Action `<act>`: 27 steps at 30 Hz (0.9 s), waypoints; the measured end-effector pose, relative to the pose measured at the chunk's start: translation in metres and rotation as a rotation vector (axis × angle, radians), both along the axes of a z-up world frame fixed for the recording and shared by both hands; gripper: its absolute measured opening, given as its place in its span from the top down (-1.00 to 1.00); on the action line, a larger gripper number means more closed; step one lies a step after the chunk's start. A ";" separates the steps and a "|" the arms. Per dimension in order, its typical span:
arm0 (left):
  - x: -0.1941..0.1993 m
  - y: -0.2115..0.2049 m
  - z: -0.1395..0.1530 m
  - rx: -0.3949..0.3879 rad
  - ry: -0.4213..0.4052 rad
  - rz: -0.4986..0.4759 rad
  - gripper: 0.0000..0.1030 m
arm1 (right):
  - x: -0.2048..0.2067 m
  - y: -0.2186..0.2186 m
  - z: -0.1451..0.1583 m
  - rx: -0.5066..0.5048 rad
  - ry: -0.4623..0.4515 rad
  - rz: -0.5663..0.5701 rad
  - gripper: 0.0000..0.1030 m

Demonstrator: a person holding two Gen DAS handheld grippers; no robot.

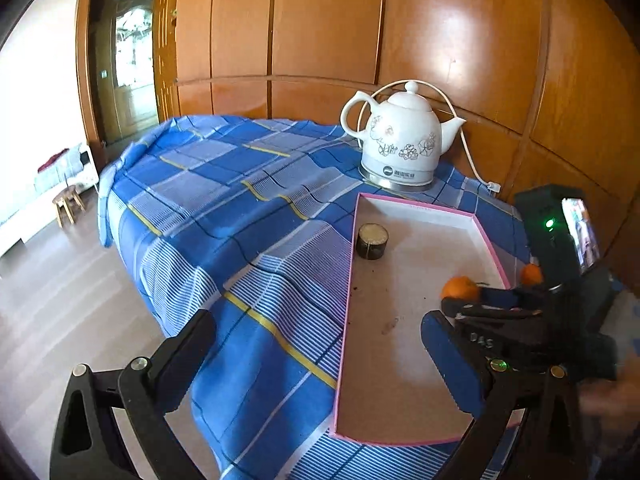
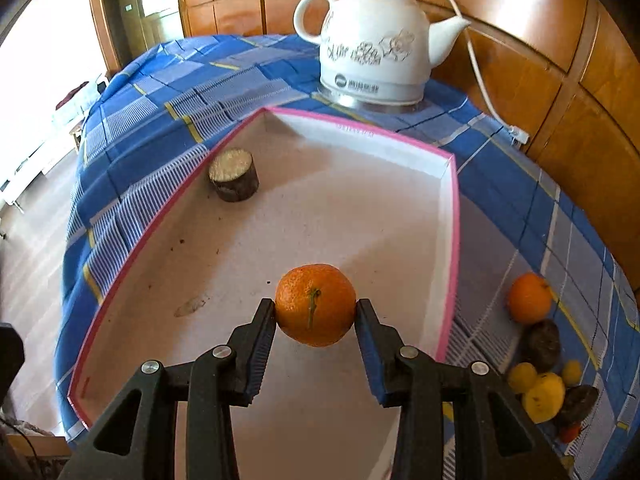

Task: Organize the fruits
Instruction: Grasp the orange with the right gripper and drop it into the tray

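Note:
My right gripper (image 2: 315, 310) is shut on an orange mandarin (image 2: 315, 310) and holds it over the pink-rimmed shallow box (image 2: 451, 264). The same mandarin (image 1: 460, 288) shows in the left wrist view at the tip of the right gripper (image 1: 464, 300). A dark round piece with a pale top (image 2: 234, 176) lies in the box at its far left. Another orange (image 2: 529, 297), dark fruits (image 2: 542, 344) and yellow fruits (image 2: 544, 396) lie on the cloth right of the box. My left gripper (image 1: 316, 344) is open and empty above the box's left rim (image 1: 347, 300).
A white ceramic kettle (image 2: 372, 40) with a cord stands behind the box, against the wooden wall panels (image 1: 320, 32). The blue checked cloth (image 1: 224, 216) covers the table, whose left edge drops to the floor.

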State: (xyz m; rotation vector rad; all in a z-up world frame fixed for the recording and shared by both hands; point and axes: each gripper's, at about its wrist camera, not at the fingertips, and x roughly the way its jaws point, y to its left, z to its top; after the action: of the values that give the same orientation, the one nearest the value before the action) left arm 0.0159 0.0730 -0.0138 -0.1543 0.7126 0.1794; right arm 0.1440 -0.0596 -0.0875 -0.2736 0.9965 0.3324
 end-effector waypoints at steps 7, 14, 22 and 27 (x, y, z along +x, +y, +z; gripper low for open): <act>0.002 -0.001 -0.002 -0.070 0.002 -0.021 -0.99 | -0.015 -0.011 0.016 0.033 -0.061 -0.027 -0.09; 0.000 -0.010 0.001 -0.078 -0.002 -0.059 -0.99 | -0.041 -0.027 0.051 0.033 -0.198 -0.114 -0.10; -0.003 -0.025 0.006 -0.089 -0.014 -0.115 -0.99 | -0.070 -0.065 0.083 0.034 -0.291 -0.266 -0.10; -0.006 -0.045 0.010 -0.047 -0.018 -0.161 -0.99 | -0.090 -0.084 0.093 0.019 -0.333 -0.330 -0.10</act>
State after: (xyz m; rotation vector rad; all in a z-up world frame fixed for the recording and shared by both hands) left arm 0.0102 0.0277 -0.0042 -0.1427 0.7080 0.0078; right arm 0.0543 -0.1432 0.0058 -0.1372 0.6940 -0.0069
